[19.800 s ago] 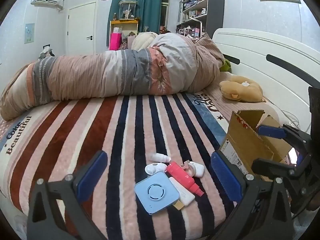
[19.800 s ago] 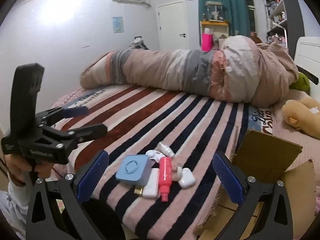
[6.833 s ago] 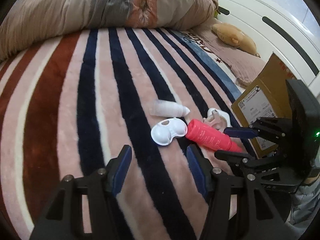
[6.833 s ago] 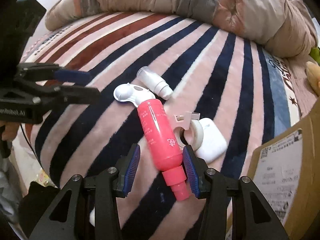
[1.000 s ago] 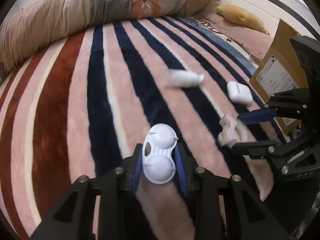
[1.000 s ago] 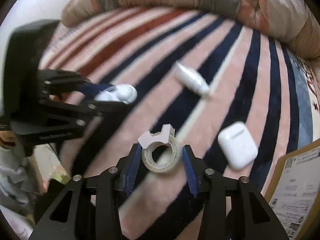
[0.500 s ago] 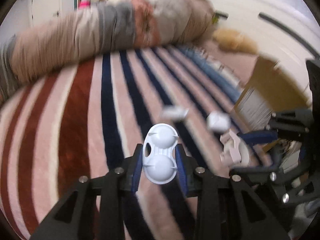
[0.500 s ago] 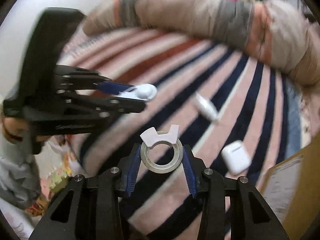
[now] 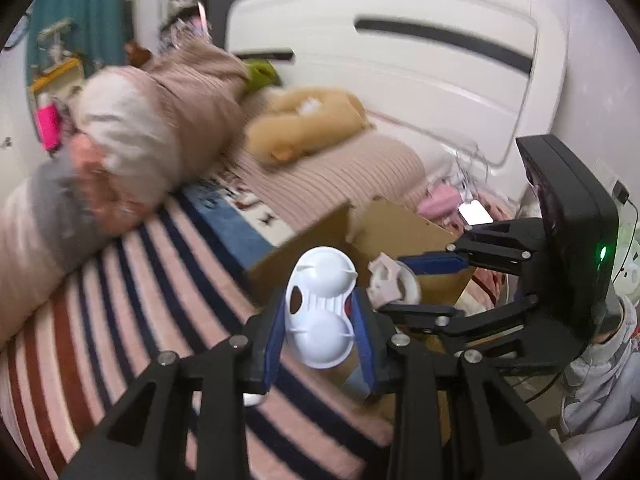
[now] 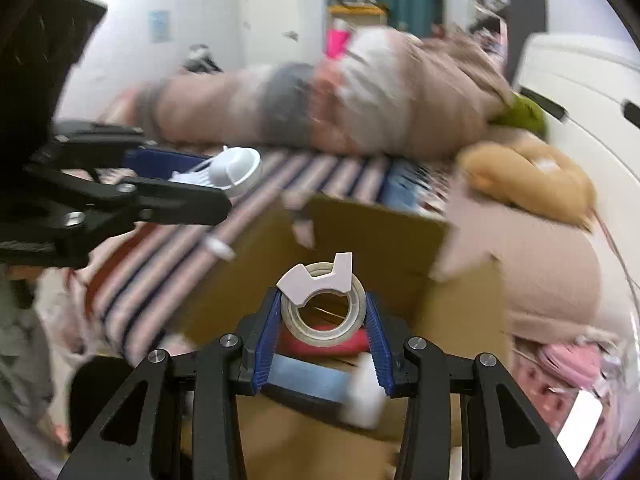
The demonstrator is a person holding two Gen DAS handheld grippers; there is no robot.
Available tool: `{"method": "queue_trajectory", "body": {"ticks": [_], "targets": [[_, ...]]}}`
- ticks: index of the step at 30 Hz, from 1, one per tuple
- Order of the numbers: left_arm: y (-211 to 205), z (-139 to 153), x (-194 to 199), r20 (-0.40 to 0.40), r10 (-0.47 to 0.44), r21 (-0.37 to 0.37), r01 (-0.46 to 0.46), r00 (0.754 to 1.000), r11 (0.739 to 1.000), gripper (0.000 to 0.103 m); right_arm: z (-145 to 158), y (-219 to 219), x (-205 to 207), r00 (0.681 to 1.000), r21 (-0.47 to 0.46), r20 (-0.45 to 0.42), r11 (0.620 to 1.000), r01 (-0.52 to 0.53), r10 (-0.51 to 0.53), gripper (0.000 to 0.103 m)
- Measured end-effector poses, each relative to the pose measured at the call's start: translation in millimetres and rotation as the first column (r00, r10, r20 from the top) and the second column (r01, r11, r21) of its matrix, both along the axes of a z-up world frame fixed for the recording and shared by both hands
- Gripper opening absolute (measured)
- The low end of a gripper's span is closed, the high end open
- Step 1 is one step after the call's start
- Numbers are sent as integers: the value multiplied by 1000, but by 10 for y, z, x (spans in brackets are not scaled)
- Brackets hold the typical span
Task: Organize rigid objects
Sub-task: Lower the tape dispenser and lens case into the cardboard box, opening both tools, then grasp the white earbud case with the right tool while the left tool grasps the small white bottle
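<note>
My left gripper (image 9: pixel 320 330) pinched the white double-cup case (image 9: pixel 320 312) between its blue pads, lifted clear of the striped bed (image 9: pixel 120 312) and just short of the near wall of the cardboard box (image 9: pixel 304 240); my right gripper (image 10: pixel 322 334) clamped the tape dispenser (image 10: pixel 322 304), ring upright, over the box's open mouth; below it, inside the box (image 10: pixel 360 236), I saw a red item (image 10: pixel 356 340), a blue one (image 10: pixel 308 376) and a white one (image 10: pixel 362 404); the flaps stood open with free room above the rim; a small white bottle (image 10: pixel 218 246) lay on the bed at its edge, beside the box's left wall; the frames were blurred.
</note>
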State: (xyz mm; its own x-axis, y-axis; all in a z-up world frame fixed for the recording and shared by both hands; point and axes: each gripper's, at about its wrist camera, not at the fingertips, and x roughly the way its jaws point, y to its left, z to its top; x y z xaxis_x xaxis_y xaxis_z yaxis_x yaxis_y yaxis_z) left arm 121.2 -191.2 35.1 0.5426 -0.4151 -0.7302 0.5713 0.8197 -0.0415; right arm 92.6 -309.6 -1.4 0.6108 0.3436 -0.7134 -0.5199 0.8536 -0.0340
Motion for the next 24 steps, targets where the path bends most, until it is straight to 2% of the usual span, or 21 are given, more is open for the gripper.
{"method": "queue_trajectory", "body": {"ticks": [3,5,6,7,8,9,11,15,18,21,24], "targets": [[-272,-237,267,-85,3,58,2,996,998,29,-148,-153,162,999,-33,-39,999,35,-37,37],[-342,-334,246,-91,21,102,-12,996,995,33,-207,-210,215,997,-44,-60,998,45,-48,38],[-348,-352,246,-87,30,117,-20,996,993,38,-219,-226,235,997,-43,-66,998,48,-51,42],[-338,-351,239,-78,37,125,-27,996,992,49,-227,-251,236,996,-38,-71,998,53,-56,53],[-313,-340,223,-65,40,125,-32,997,992,57,-210,-275,248,996,-29,-67,998,61,-63,58],[-274,-307,190,-51,45,120,-39,998,992,57,-197,-281,251,996,-19,-56,998,65,-66,64],[-168,-242,153,-41,58,106,-53,997,993,57,-181,-282,283,997,-3,-50,998,64,-64,64],[191,-47,77,-14,112,53,-111,994,992,57,-28,-220,162,999,40,-21,999,31,-30,64],[583,71,-8,20,182,37,-182,983,983,58,160,-17,9,1000,67,21,997,-22,20,64],[1010,78,-88,30,251,15,-251,968,968,64,335,317,-164,992,80,63,991,-110,105,64],[1426,-41,-137,18,314,-5,-314,949,950,68,382,748,-286,981,42,72,982,-182,179,63]]}}
